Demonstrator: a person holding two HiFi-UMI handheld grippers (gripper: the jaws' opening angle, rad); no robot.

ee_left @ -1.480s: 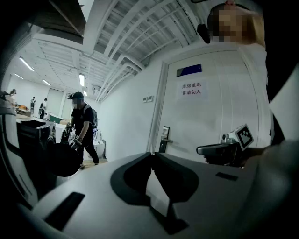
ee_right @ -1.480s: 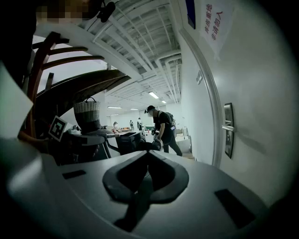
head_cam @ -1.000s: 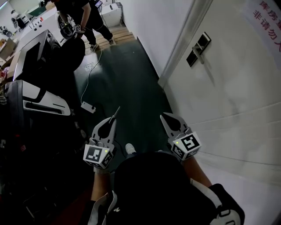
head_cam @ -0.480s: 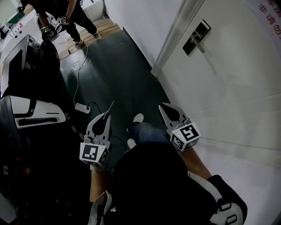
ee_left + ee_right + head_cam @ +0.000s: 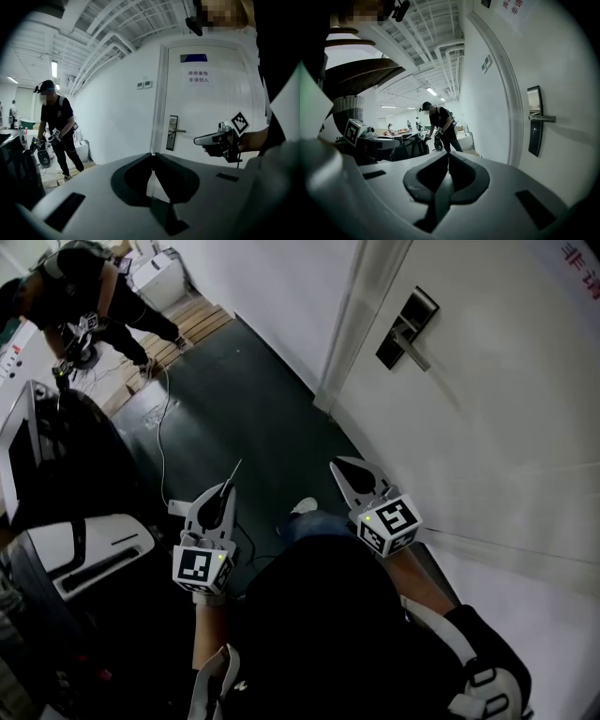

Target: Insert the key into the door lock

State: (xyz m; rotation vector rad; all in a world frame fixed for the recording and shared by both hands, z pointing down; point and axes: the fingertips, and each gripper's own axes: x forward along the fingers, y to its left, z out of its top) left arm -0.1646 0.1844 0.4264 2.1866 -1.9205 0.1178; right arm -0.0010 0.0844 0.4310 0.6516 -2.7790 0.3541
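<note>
The door lock (image 5: 405,326), a dark plate with a metal lever handle, sits on the white door (image 5: 506,427) at the upper right of the head view. It also shows as the lock (image 5: 173,132) and the lock (image 5: 535,121) in the gripper views. My left gripper (image 5: 228,488) is shut on a thin key (image 5: 233,472) that sticks out past its tips. It is far below and left of the lock. My right gripper (image 5: 339,465) is shut with nothing in it and hangs below the lock, near the door. In their own views both grippers, left (image 5: 151,154) and right (image 5: 448,154), have their jaws together.
A person in black (image 5: 80,296) bends over gear at the far left. A cable (image 5: 164,423) runs over the dark floor. A white and black machine (image 5: 84,554) stands at my left. A wooden pallet (image 5: 187,322) lies by the wall, and the door frame (image 5: 354,324) stands left of the lock.
The view has swung toward the door and the lock now sits lower and more central. Both grippers stay shut at about the same height. My foot has moved forward.
</note>
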